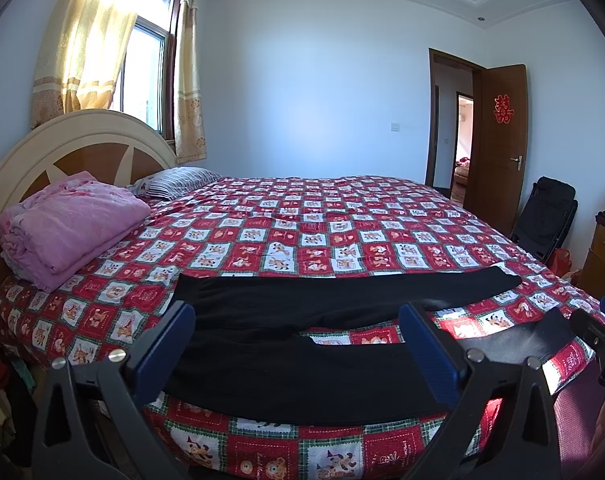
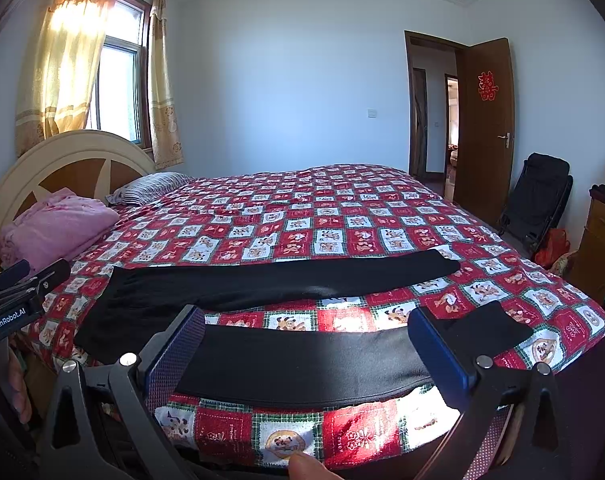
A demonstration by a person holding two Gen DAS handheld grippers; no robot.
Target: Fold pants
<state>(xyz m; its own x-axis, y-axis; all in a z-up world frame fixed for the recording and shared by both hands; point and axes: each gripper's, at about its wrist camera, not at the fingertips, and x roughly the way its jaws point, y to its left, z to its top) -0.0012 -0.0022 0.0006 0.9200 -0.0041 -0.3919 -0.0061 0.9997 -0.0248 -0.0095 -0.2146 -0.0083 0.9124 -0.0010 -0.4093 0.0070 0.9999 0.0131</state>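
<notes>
White "GenRobot.AI" on left tongs [image 2: 26,276]

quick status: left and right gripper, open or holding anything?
Left gripper: open, holding nothing, above the black fabric pants.
Right gripper: open, holding nothing, above the near pant leg.

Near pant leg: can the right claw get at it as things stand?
Probably yes. The right claw is open, its fingers either side of the near leg of the black pants lying flat at the bed edge. Nothing sits between them.
</notes>
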